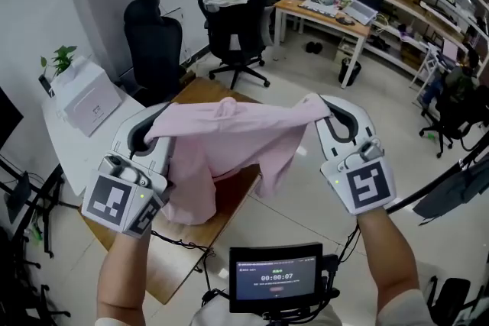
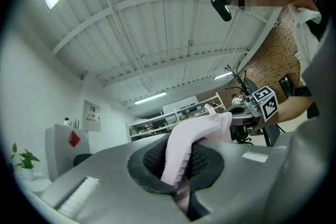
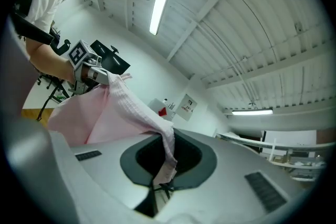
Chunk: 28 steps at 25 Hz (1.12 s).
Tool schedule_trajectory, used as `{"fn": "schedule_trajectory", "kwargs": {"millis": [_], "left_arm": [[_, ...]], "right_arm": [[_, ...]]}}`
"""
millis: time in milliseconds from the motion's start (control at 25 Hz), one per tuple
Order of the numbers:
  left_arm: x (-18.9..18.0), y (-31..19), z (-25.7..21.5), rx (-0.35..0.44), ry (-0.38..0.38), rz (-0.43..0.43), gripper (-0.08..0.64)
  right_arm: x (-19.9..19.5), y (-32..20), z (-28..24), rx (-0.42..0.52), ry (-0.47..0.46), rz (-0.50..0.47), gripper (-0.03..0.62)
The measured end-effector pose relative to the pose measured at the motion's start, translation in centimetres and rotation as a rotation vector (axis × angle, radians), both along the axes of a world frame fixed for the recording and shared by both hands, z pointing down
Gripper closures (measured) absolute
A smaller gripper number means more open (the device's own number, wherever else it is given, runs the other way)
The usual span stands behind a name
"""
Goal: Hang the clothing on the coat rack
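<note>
A pale pink garment (image 1: pixel 221 141) hangs stretched between my two grippers, held up above a wooden table (image 1: pixel 229 210). My left gripper (image 1: pixel 153 130) is shut on the garment's left end; in the left gripper view the pink cloth (image 2: pixel 181 152) is pinched between the closed jaws. On the garment's right end my right gripper (image 1: pixel 325 112) is shut, and the right gripper view shows the cloth (image 3: pixel 131 113) running into its closed jaws. Both gripper views point up at the ceiling. No coat rack shows in any view.
Black office chairs (image 1: pixel 157 42) (image 1: pixel 237 27) stand behind the table. A white desk with a box and a plant (image 1: pixel 80 95) is on the left. Desks and shelving (image 1: pixel 336 4) line the far right. A small screen (image 1: pixel 275 276) sits at my chest.
</note>
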<state>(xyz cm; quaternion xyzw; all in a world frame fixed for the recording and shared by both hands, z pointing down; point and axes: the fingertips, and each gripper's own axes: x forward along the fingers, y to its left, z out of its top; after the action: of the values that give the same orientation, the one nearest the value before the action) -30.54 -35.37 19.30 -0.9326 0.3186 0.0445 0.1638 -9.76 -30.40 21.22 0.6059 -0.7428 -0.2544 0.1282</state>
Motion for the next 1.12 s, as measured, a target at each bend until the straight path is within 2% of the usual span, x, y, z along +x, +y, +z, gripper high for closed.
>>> {"fn": "schedule_trajectory", "kwargs": {"millis": [200,520,800,1120], "left_arm": [[3.3,0.4,-2.8,0.04,0.008,0.091,0.554],[9.5,2.9,-5.0,0.052,0.009,0.206,0.554],[15.0,4.7,-7.0,0.051,0.048,0.295,0.554],[23.8,7.9,-8.3,0.03,0.066,0.424,0.554]], "right_arm": [[2.8,1.9,-2.9,0.055,0.045,0.066,0.584],[8.2,6.6,-5.6,0.091,0.053,0.164,0.584],[12.5,10.5,-7.2,0.122,0.058,0.247,0.584],[19.6,16.2,-9.6,0.159,0.062,0.352,0.584]]}}
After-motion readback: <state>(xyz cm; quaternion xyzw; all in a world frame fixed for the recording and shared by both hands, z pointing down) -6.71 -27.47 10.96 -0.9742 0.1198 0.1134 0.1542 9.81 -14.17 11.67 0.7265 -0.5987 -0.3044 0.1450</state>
